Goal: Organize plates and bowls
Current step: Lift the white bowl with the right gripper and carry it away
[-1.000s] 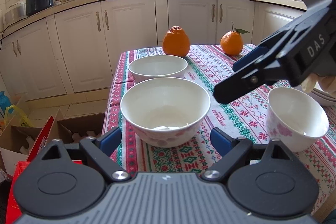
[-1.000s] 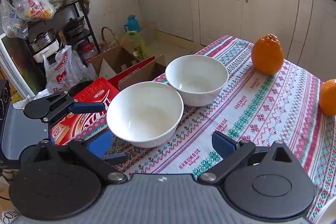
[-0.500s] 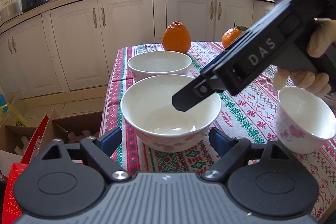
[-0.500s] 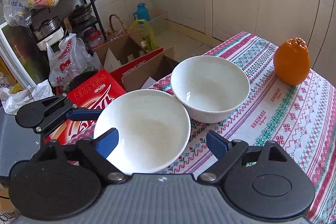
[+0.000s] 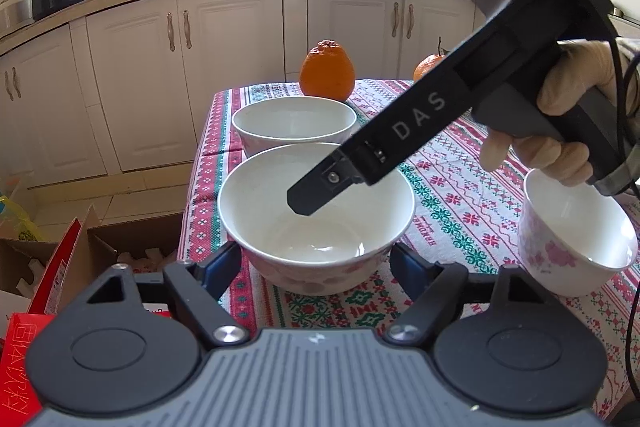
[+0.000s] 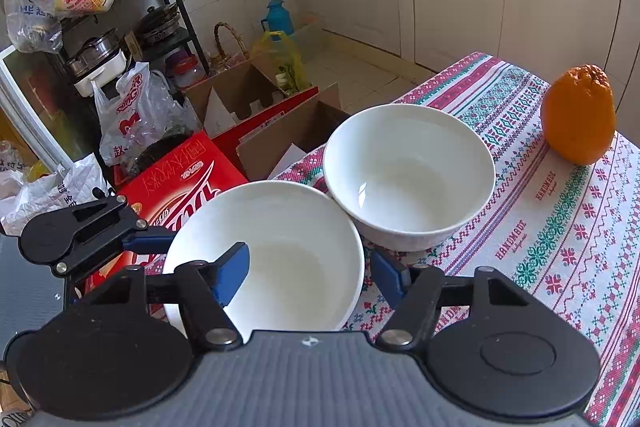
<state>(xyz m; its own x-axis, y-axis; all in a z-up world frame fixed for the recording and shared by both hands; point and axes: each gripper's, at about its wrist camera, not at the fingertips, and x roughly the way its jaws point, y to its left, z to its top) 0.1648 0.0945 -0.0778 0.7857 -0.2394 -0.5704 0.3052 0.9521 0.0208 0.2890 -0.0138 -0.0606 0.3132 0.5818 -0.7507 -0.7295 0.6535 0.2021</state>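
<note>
Both sets of tongs, left tongs [image 5: 316, 261] and right tongs [image 6: 310, 273], wider a second ago, are closing around the near bowl [image 6: 264, 255], at seven o'clock of the far bowl [image 6: 408, 175], pads not yet pressing; lift probably imminent.

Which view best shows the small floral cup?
The left wrist view: the floral cup stands whole at the table's right edge, pink flowers visible, beside the right gripper's handle. The right wrist view does not show it.
</note>
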